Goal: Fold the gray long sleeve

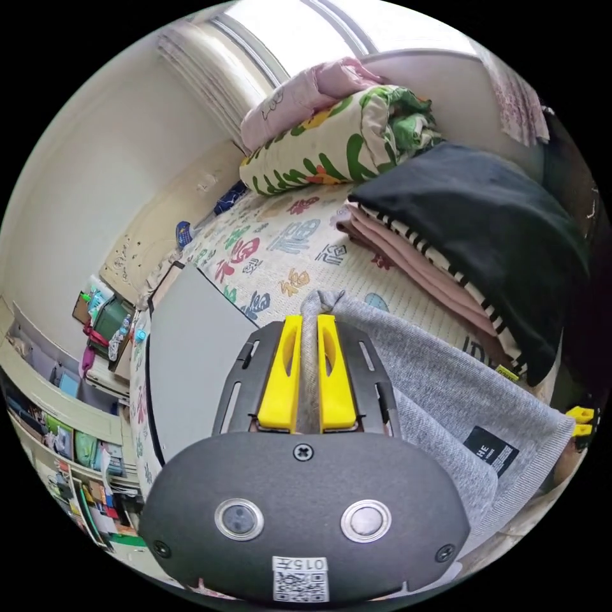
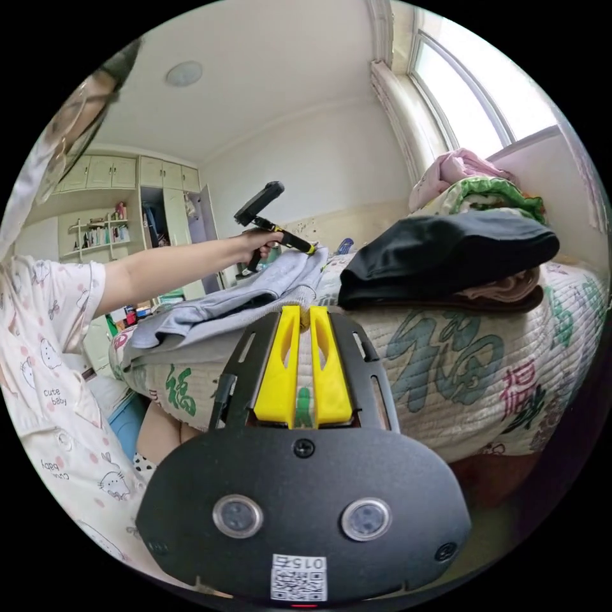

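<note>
You are gripping the gray long sleeve over a patterned bed.

In the left gripper view, your left gripper (image 1: 308,325) is clamping a bunched edge of the gray long sleeve (image 1: 440,389) between both yellow jaws, the garment trailing across the quilt (image 1: 280,242) beside a stack of folded clothes (image 1: 472,255). In the right gripper view, your right gripper (image 2: 304,317) is sitting with jaws nearly together at the garment's near edge; whether they are pinching fabric cannot be told. Your hand (image 2: 260,241) is holding the other tool above the cloth.
</note>
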